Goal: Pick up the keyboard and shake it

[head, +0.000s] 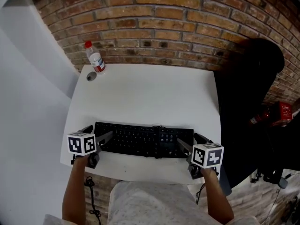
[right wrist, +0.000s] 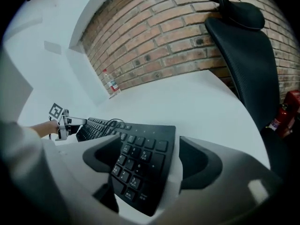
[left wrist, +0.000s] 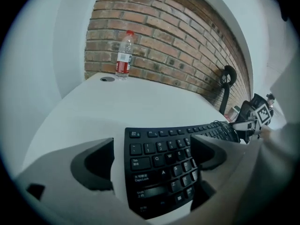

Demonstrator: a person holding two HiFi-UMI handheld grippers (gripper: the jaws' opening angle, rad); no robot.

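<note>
On table, keyboard, left claw, right claw gaping, probably not gripping.

The left gripper and the right gripper each have pale grey moulded jaws with dark grey inner pads and carry a white cube printed with black square markers, a thin black cable hangs below the left gripper, and the person wears a pale speckled grey garment.

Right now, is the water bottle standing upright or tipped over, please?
Upright: the water bottle stands on its base at the table's far corner, red cap uppermost.
</note>
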